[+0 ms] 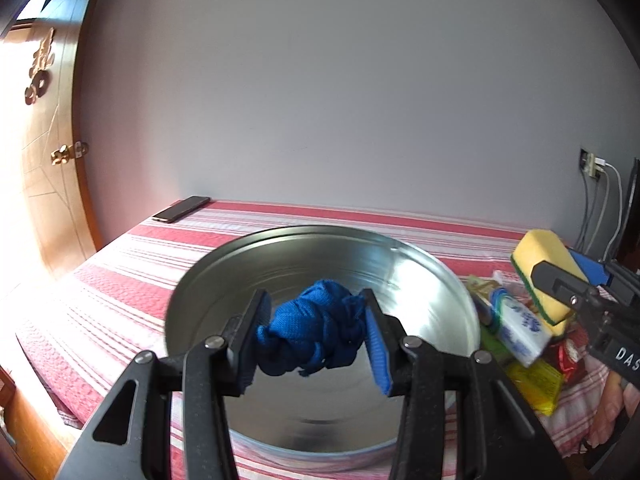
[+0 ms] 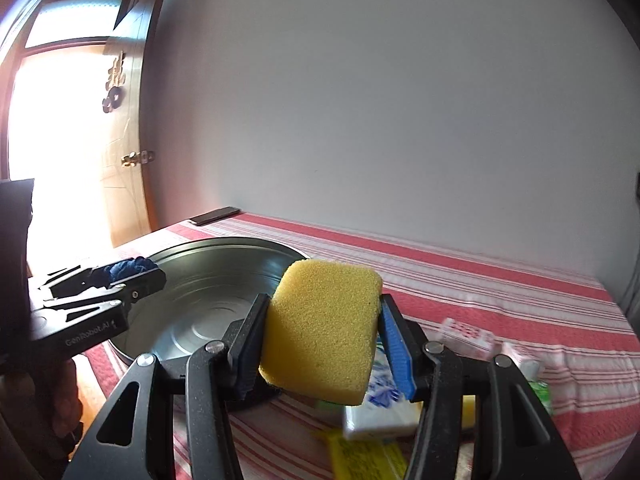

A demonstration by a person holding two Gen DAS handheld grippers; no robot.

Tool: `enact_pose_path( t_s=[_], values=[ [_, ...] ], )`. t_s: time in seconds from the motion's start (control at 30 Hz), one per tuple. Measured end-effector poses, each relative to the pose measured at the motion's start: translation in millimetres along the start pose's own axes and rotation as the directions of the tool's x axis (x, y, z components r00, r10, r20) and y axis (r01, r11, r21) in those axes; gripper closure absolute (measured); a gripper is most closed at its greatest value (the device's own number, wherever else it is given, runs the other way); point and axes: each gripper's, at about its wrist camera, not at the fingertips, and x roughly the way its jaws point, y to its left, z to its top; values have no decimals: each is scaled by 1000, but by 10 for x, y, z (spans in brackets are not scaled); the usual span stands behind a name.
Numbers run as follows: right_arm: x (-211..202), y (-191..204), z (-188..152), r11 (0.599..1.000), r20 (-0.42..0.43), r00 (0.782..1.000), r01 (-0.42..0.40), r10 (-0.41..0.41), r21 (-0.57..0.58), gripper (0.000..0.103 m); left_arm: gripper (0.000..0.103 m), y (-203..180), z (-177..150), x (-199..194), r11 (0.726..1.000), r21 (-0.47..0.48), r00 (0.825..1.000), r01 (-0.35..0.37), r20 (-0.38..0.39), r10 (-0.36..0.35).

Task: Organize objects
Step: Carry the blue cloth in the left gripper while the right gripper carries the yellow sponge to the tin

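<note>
A: Where's the blue cloth (image 1: 316,332) right now?

B: Bunched up and clamped between the pads of the left gripper (image 1: 316,338), hanging in the air over the metal basin (image 1: 420,276), roughly above its middle. It isn't touching the basin floor. The basin looks empty otherwise.

A: And the other item?

B: The yellow sponge (image 2: 322,330), green scouring layer on one face, is pinched by the right gripper (image 2: 320,344). It sits just outside the basin's right rim, above the loose pile of packets (image 1: 520,344) beside the basin.

A: So what makes this step go well?

B: My reading is both items go into the basin. For the cloth: lower toward the basin floor before letting go, since a loose end dangles and could drape over the rim if dropped from the side. Keep it central.

A: And the sponge?

B: Carry it across the near rim with enough height to clear the wall, and stay to the right half of the basin so the two grippers don't collide. It's squeezed across its width, so expect it to spring a little on release.

A: Anything else near?

B: A phone (image 1: 182,208) lies well beyond the basin's far-left side, out of the way.
</note>
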Motion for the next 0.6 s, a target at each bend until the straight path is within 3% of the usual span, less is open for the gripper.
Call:
enact_pose_path(
  t_s=[0.6],
  values=[
    [796,444,359,994,-126,989,-88,80,-64,47,58,469,108,417,998,-44,994,-33,-107,28]
  ],
)
